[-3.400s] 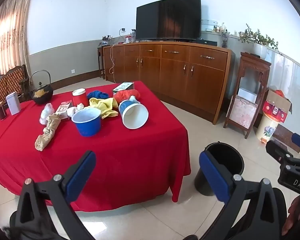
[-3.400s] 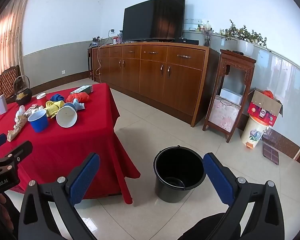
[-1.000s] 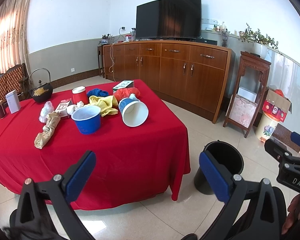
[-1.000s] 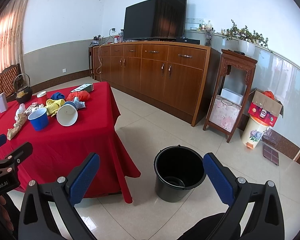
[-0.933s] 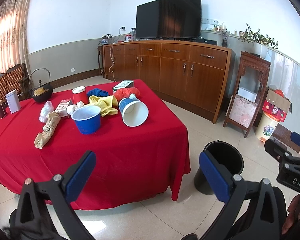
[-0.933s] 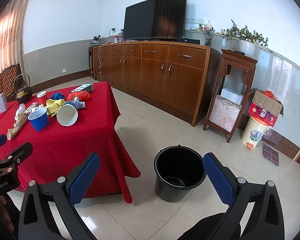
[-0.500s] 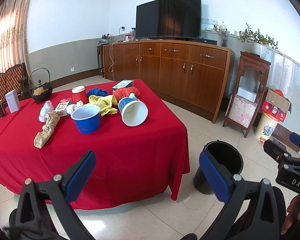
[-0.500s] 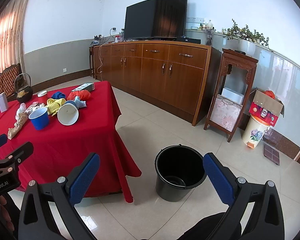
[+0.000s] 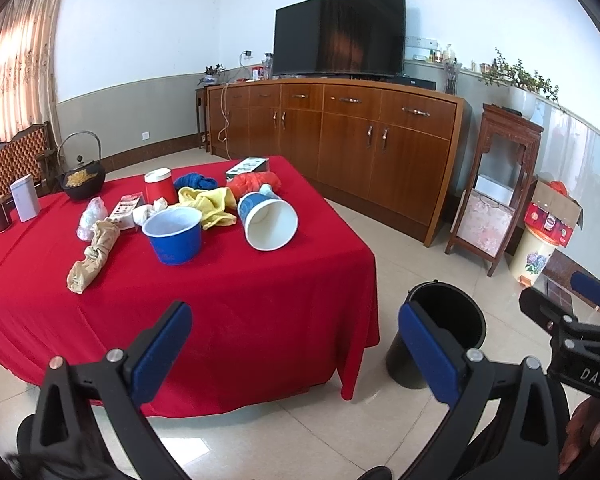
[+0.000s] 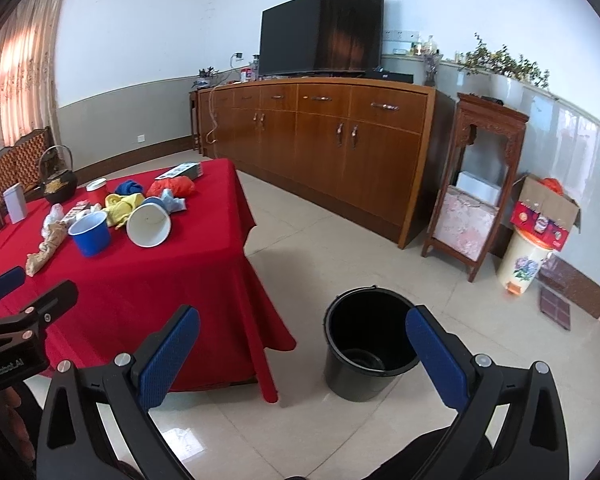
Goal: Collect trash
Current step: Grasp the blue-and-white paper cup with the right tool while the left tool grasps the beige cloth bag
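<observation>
A red-clothed table (image 9: 236, 296) carries the litter: an upright blue paper cup (image 9: 173, 234), a tipped white-and-blue cup (image 9: 269, 221), a crumpled brown paper bag (image 9: 94, 254), a clear plastic wad (image 9: 89, 216), and yellow (image 9: 210, 204), blue and red crumpled pieces. A black bucket (image 10: 366, 344) stands on the floor right of the table. My left gripper (image 9: 296, 344) is open, held short of the table's near edge. My right gripper (image 10: 304, 348) is open, low over the floor by the bucket. Both hold nothing.
A red canister (image 9: 159, 185), a black kettle (image 9: 80, 176), a white tin (image 9: 25, 197) and boxes also sit on the table. Behind are a long wooden sideboard (image 9: 340, 132) with a TV, a small wooden stand (image 9: 496, 184) and a floral bin (image 9: 534, 256). Tiled floor lies around the bucket.
Both views have crept slightly forward toward the table and bucket. Both grippers stay open and nothing on the table has moved.
</observation>
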Demonstrator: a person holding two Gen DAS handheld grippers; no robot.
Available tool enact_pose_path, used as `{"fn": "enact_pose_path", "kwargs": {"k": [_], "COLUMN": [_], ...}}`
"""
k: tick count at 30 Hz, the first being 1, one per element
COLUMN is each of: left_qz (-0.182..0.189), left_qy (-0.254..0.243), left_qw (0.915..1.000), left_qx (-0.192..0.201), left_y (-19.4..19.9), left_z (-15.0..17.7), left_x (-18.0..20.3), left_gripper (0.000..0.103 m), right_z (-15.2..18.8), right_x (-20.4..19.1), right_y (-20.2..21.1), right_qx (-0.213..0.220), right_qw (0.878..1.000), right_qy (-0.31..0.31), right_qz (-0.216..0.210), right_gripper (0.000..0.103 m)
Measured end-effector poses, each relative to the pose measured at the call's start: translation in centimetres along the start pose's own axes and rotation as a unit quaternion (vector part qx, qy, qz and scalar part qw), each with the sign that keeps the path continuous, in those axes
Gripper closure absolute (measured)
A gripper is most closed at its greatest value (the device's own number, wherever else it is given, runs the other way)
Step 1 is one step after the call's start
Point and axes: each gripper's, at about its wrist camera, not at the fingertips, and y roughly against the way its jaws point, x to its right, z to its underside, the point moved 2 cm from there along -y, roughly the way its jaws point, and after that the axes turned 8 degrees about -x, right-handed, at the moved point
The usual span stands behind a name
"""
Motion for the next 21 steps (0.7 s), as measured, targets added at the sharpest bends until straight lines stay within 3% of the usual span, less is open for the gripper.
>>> {"fn": "enact_pose_path", "kwargs": {"k": [6, 11, 21], "left_qz": [-0.039, -0.074, -0.164], "left_qy": [0.013, 0.049, 0.122], "left_qw": [0.9991, 0.9961, 0.9789], "left_qx": [0.006, 0.002, -0.010], "left_y": [-0.4, -1.9, -6.8], "left_z": [-0.8, -1.6, -2.7], "left_x": [-2.9, -8.0, -20.2], "left_gripper": [0.000, 0.000, 0.000], "right_z": [-1.5, -3.5, -8.1], "right_x": [-1.2, -3.7, -12.3], "right_y": [-1.2, -3.9, -12.9], "right_qx": [0.000, -0.004, -0.034], "right_qw": [0.999, 0.995, 0.984], "right_qy": [0.007, 0.018, 0.073], "right_qz": [-0.049, -0.099, -0.160], "right_gripper": [0.000, 0.000, 0.000]}}
